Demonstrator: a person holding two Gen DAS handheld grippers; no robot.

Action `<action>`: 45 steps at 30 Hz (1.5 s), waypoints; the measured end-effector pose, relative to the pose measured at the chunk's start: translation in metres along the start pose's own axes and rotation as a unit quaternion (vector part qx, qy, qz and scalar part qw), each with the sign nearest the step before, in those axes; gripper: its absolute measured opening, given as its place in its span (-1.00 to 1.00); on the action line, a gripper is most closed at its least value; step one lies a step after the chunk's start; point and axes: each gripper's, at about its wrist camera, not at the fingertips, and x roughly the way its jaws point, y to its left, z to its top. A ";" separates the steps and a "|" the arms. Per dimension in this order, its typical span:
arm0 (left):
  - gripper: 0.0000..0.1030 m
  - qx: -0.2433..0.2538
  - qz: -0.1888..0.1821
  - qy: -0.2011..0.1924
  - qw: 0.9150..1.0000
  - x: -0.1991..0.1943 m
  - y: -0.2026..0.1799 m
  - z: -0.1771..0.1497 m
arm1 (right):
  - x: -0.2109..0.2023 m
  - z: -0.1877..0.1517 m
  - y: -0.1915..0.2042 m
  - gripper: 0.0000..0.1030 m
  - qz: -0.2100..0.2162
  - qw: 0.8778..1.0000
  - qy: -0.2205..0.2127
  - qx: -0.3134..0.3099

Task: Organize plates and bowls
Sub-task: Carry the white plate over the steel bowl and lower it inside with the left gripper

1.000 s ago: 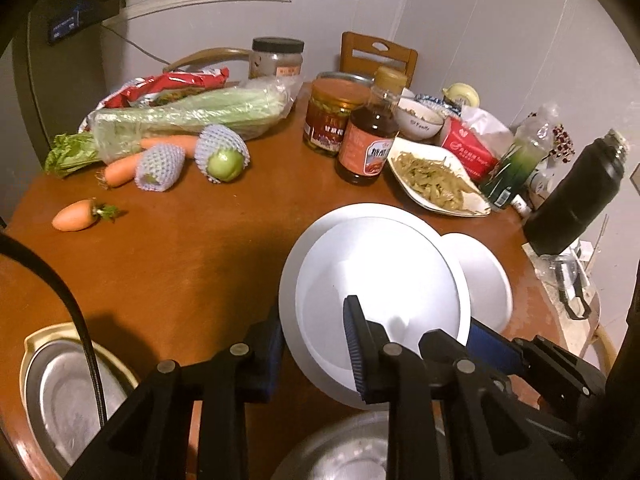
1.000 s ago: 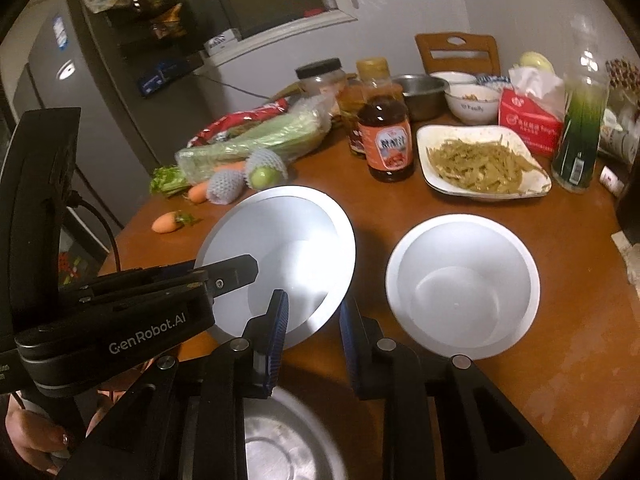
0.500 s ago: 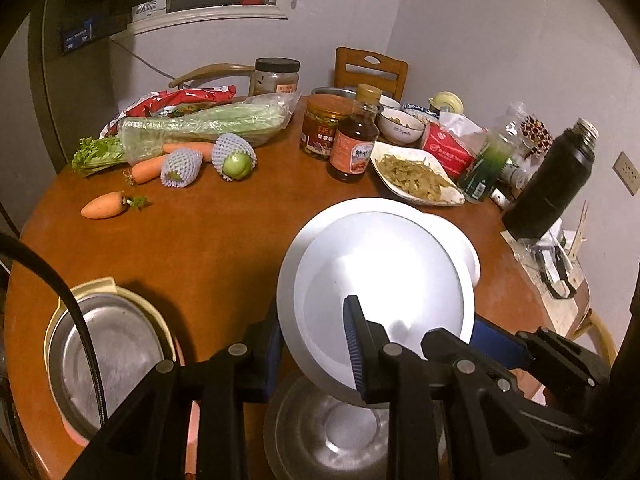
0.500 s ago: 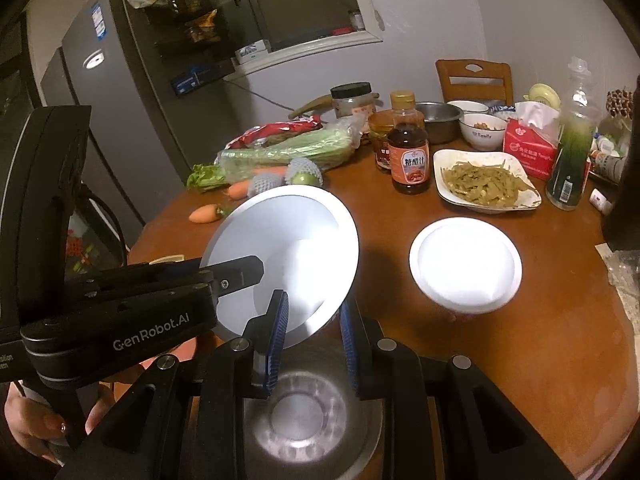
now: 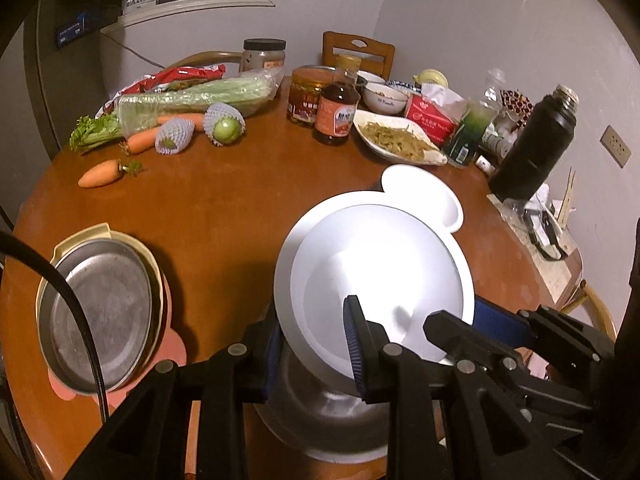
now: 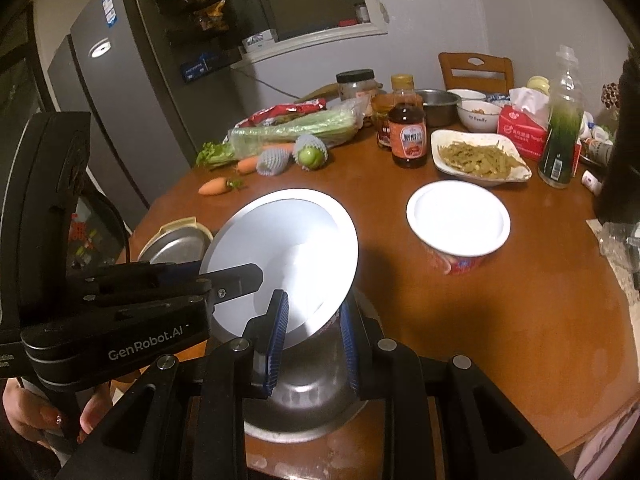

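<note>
A large white plate [image 5: 380,264] [image 6: 288,240] hangs tilted above the table, carried by both grippers. My left gripper [image 5: 314,320] is shut on its near-left rim. My right gripper [image 6: 314,304] is shut on its near-right rim and also shows in the left wrist view as the right gripper [image 5: 480,312]. A steel bowl [image 5: 320,412] [image 6: 308,400] sits right under the plate at the table's near edge. Farther right a white bowl [image 5: 424,192] [image 6: 458,216] with a red outside stands alone. At the left edge is a stack of plates [image 5: 100,308] [image 6: 176,244] with a steel one on top.
The far half of the round wooden table [image 5: 224,208] holds carrots, celery, wrapped fruit, jars, a sauce bottle [image 6: 408,136] and a dish of shredded vegetables [image 6: 480,156]. A black flask [image 5: 532,148] stands at the right edge. A person's hand [image 6: 32,420] holds the left gripper.
Both grippers have drawn back toward the table's near edge with the plate. The steel bowl has come into view beneath it, and the white bowl now lies farther off.
</note>
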 end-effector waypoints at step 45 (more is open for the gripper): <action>-0.43 0.009 0.022 0.041 0.999 0.026 0.001 -0.037 | 0.030 -0.031 0.004 -0.43 -0.044 0.997 0.061 -0.020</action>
